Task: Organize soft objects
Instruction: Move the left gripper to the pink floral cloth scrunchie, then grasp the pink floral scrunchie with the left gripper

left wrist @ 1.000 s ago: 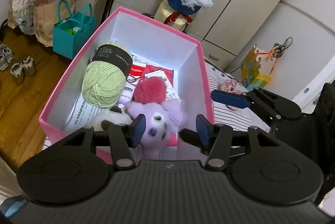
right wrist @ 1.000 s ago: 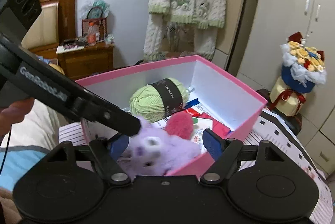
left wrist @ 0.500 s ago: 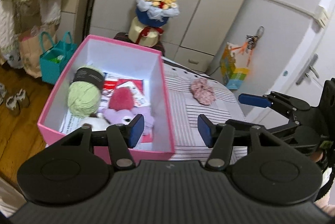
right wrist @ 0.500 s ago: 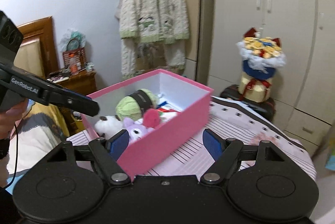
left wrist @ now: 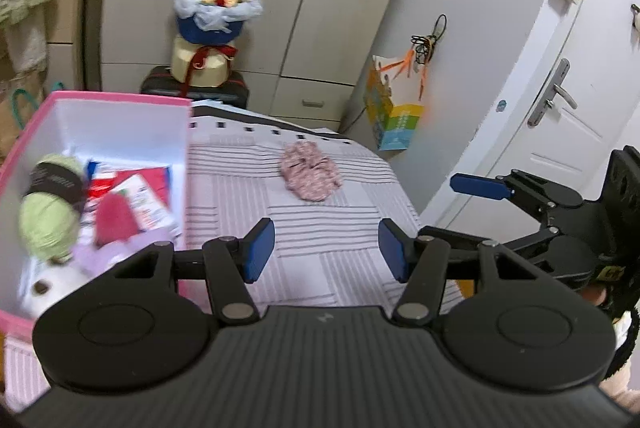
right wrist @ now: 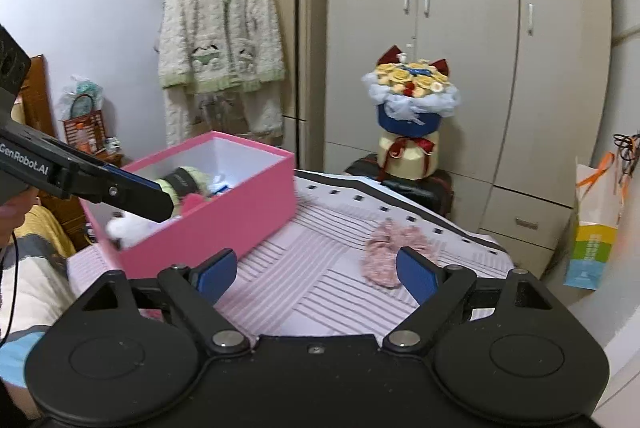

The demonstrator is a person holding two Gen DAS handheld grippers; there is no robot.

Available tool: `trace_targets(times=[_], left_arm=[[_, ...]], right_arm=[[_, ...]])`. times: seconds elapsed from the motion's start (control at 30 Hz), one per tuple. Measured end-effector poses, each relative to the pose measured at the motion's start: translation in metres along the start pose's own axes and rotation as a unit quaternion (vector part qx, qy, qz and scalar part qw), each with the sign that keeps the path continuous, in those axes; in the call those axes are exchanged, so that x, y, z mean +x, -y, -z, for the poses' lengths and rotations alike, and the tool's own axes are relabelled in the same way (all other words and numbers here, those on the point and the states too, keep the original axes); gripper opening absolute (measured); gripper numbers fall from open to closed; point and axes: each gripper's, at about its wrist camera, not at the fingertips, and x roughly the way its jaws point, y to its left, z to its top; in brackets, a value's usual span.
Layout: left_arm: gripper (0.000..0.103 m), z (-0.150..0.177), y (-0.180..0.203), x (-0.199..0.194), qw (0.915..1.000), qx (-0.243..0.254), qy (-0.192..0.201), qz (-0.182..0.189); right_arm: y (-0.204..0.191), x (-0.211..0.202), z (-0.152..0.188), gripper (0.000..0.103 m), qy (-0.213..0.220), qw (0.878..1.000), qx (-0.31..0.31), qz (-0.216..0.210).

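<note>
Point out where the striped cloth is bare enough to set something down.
Free: the striped cloth between the pink box and the pink scrunchie, and the stretch nearer the claws. Crowded: inside the box, with green yarn and plush toys.

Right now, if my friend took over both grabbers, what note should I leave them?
Left gripper: open, holding nothing.
Right gripper: jaws opening, nothing between them.
Pink box sits on the striped bed cover. Already inside: green yarn ball, red pom-pom, purple plush toy and white plush toy.
Left to do: the pink scrunchie lies alone on the cover, beside the box and apart from it. It probably goes into the box next; the right gripper looks nearer.
</note>
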Motion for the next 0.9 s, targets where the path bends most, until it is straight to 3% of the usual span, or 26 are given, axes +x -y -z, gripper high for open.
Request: trace_targets(times=[0.13, 0.4, 0.9], left_arm=[[0.056, -0.015, 0.015, 0.032, 0.9999, -0.004, 0.011, 0.006], [0.055, -0.045, 0.026, 0.112, 0.9987, -0.029, 0.024, -0.034], [0.047, -0.058, -0.004, 0.250, 0.9898, -0.102, -0.017, -0.098]], right_arm=[[0.026, 0.017, 0.002, 0.090, 0.001, 1.000, 0.000, 0.000], [0.080, 0.076, 0.010, 0.090, -0.018, 0.999, 0.011, -0.033], [0.121, 0.200, 0.035, 0.090, -0.084, 0.995, 0.022, -0.052]])
